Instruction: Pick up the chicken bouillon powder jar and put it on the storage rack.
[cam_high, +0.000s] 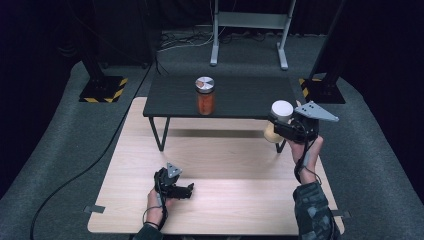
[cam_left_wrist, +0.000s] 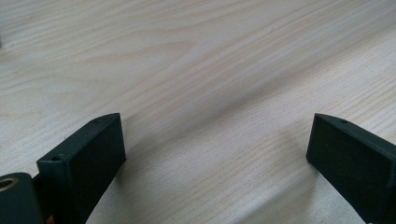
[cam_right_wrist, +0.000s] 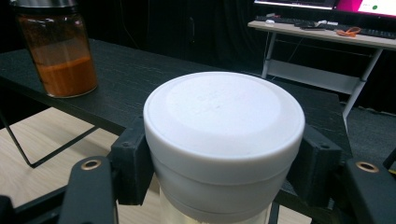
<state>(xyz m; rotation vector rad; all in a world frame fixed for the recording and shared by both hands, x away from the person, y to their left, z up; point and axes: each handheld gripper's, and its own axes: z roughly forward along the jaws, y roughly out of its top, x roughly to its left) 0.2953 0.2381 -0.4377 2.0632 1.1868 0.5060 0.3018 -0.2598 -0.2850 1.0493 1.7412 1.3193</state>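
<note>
Overhead, the right gripper (cam_high: 278, 125) clasps a white-lidded jar (cam_high: 280, 116) beside the dark shelf (cam_high: 240, 95); the left gripper (cam_high: 187, 190) rests low on the wooden surface (cam_high: 225, 200). Left gripper view: fingers (cam_left_wrist: 88, 158) spread, bare wood between. Right gripper view: fingers (cam_right_wrist: 133, 163) clamp the jar, an orange jar (cam_right_wrist: 58, 51) beyond them.

The left gripper (cam_left_wrist: 217, 154) holds its jaws wide apart over the bare wooden table (cam_left_wrist: 196, 70).

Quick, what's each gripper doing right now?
Left gripper: open, nothing between the jaws, low over the wooden table.
Right gripper: shut on the white-lidded jar, held up beside the black shelf.
</note>
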